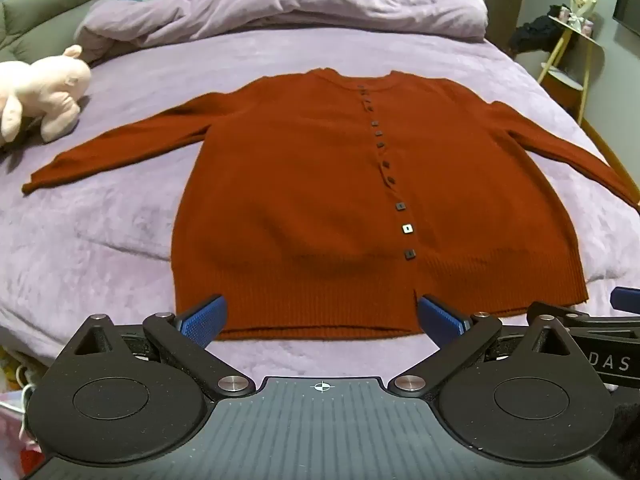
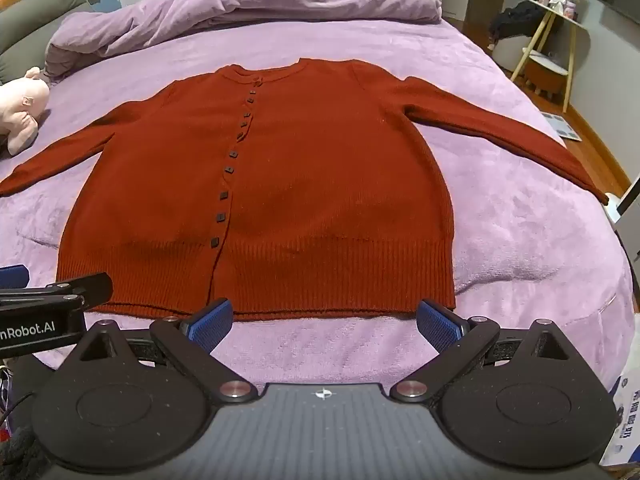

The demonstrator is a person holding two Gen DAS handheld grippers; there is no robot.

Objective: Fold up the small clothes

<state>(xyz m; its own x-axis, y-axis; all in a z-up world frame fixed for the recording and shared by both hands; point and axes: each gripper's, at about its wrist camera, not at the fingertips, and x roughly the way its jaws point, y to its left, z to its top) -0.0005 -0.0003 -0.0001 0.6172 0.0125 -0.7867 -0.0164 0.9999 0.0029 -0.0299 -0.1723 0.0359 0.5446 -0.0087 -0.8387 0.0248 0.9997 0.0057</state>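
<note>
Both grippers, left gripper [image 1: 322,316] and right gripper [image 2: 325,318], hover with jaws apart and empty at six o'clock of the rust-red buttoned knit cardigan [image 1: 320,184] lying flat on the lilac plush bedspread [image 1: 120,232]; folding unstarted, a sleeve grasp judged next.

**Colours and patterns on the bed**

Cardigan [image 1: 300,184]: rust red, plain knit in the body, ribbed at the hem, with a row of dark square buttons [image 1: 408,255], one of them pale. Bedspread [image 1: 120,232]: lilac, plush, unpatterned. Rolled duvet [image 1: 280,8]: matching lilac. Soft toy [image 1: 44,92]: pale pink. Gripper pads [image 2: 212,325]: blue with a fine dotted texture, on black arms. Headboard [image 1: 44,12]: grey-green.
</note>
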